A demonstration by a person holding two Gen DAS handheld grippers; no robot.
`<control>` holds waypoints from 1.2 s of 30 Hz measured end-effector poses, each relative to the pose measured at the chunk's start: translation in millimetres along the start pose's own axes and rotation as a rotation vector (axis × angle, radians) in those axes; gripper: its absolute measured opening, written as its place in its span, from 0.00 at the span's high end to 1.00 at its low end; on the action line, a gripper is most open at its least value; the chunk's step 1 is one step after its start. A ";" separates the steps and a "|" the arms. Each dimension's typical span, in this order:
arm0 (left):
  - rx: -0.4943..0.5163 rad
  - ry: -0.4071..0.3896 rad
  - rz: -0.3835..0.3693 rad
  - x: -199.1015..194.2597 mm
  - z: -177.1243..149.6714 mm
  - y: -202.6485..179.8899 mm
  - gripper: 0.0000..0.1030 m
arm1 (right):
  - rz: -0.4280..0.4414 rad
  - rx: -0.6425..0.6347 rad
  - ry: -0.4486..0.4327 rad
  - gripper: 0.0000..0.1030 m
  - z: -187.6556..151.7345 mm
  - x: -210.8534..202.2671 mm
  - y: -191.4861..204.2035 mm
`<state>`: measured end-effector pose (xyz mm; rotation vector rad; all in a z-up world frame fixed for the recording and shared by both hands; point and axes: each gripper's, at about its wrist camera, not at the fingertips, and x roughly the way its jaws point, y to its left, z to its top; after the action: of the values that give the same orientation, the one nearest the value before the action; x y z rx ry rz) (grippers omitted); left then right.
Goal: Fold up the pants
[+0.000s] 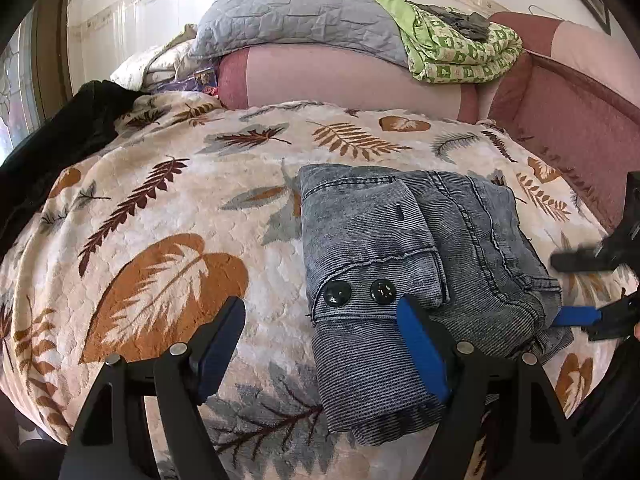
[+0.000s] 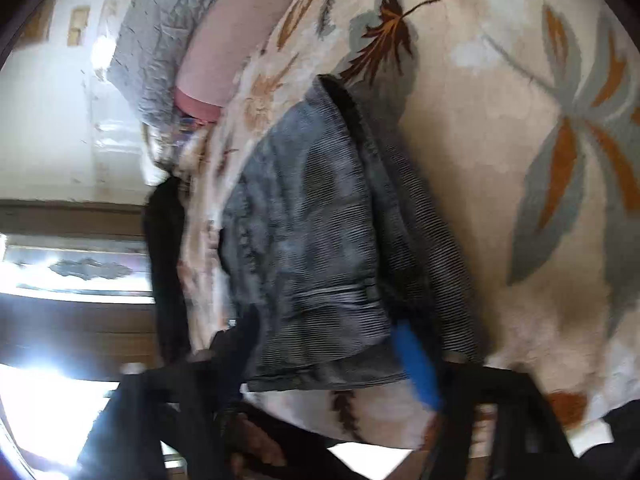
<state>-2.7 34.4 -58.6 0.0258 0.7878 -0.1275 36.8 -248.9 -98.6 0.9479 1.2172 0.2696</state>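
Note:
The grey denim pants [image 1: 404, 264] lie folded into a compact bundle on the leaf-patterned blanket [image 1: 168, 216], two black buttons facing up. My left gripper [image 1: 320, 320] is open just in front of the bundle's near left corner, its right blue pad [image 1: 420, 348] resting over the waistband edge. My right gripper [image 1: 576, 288] is open at the bundle's right edge, one blue pad by the cloth. In the blurred, tilted right wrist view the pants [image 2: 320, 216] fill the centre, with the right gripper [image 2: 324, 356] open around their near edge, holding nothing.
A black garment [image 1: 60, 136] lies at the blanket's far left. Behind are a pink bolster [image 1: 340, 80], a grey quilted pillow [image 1: 292, 16] and a green patterned quilt [image 1: 456, 52]. A pink padded bed rail [image 1: 580, 120] runs along the right.

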 end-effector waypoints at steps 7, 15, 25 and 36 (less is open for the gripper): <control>0.026 -0.024 0.017 -1.6 -1.9 -2.6 0.23 | -0.183 -0.201 -0.016 0.80 -6.1 6.1 22.0; 0.016 -0.043 0.004 -12.3 1.5 5.0 0.20 | -0.297 -0.454 -0.159 0.85 -35.9 -24.2 71.9; 0.188 -0.034 0.090 -4.8 -6.6 -26.3 0.18 | -0.345 -0.409 -0.094 0.82 -32.8 -12.5 40.8; 0.164 -0.042 0.069 -6.2 -8.1 -22.9 0.18 | -0.206 -0.486 -0.151 0.48 -16.4 -2.9 101.2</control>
<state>-15.6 13.0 -59.4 0.2047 0.7325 -0.1262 51.2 -181.6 -22.4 0.4113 1.0352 0.3059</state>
